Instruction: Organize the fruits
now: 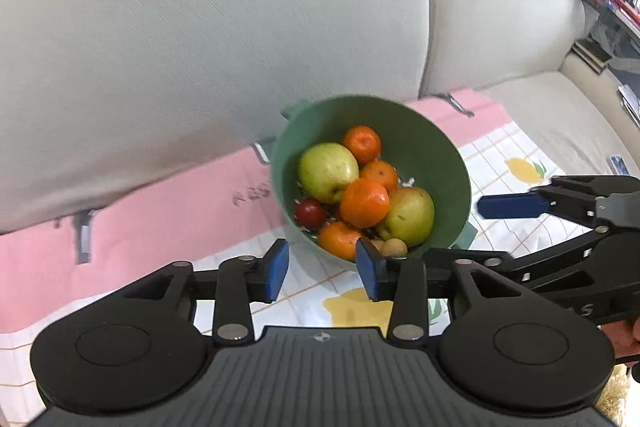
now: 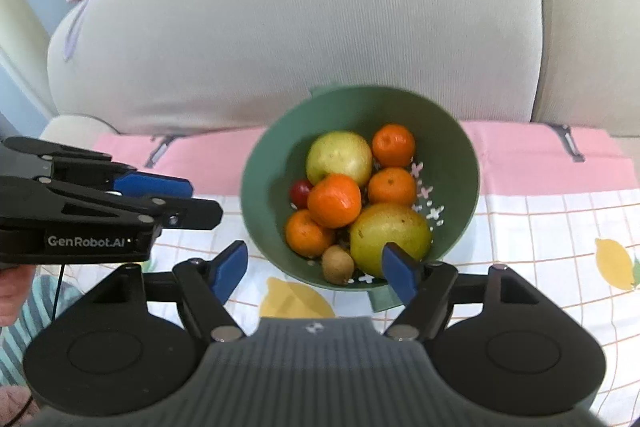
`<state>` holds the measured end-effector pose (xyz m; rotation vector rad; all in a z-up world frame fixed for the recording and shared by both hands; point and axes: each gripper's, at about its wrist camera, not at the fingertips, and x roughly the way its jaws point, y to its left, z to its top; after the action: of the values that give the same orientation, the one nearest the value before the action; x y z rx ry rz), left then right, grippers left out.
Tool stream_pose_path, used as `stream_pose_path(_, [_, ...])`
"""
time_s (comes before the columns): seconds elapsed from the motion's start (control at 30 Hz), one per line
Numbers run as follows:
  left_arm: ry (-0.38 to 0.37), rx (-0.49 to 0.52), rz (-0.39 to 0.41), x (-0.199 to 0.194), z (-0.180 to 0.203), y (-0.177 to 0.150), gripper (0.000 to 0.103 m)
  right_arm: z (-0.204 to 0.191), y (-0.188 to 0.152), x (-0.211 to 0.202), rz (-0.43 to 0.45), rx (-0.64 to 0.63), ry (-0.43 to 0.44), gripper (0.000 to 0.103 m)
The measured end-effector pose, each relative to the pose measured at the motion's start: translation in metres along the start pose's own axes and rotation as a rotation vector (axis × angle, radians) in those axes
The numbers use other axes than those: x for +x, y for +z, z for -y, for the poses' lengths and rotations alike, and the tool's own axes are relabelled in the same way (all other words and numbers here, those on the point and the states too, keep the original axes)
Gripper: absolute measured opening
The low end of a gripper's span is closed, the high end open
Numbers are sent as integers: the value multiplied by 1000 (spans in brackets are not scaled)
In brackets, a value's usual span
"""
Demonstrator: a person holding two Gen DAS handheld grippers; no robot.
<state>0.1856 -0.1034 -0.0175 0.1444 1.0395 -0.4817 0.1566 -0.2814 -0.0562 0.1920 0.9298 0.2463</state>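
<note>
The left claw (image 1: pixel 322 269) is released, its blue pads spread apart and holding nothing, hovering just short of the near rim of the green bowl (image 1: pixel 440 163). The right claw (image 2: pixel 316 269) is likewise released and empty, its right pad (image 2: pixel 400 277) overlapping the bowl's near edge in that view. Inside the bowl lie two yellow-green apples (image 2: pixel 339 157), four oranges (image 2: pixel 334 201), a small red fruit (image 2: pixel 301 191) and a brown kiwi (image 2: pixel 338 264), all piled together. The bowl stands on a pink-and-checked cloth (image 2: pixel 560 219) printed with lemons, spread over the seat of a beige sofa (image 2: pixel 320 27).
</note>
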Motion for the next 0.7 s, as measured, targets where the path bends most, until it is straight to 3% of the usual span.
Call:
stream_pose_path(0.13, [51,-4,76,-29,-4,-10,57,-16,-3,-24,80,-27,-19,80])
stream_pose_path(0.27, [108,-6,165,-59,-5,-22,75,-36,-9,-43,162,-50,-52,88])
stream_pose_path(0.7, [280,-52,337,-122,-4,-71,91,-93,-49,-97,361,-97,-106,99])
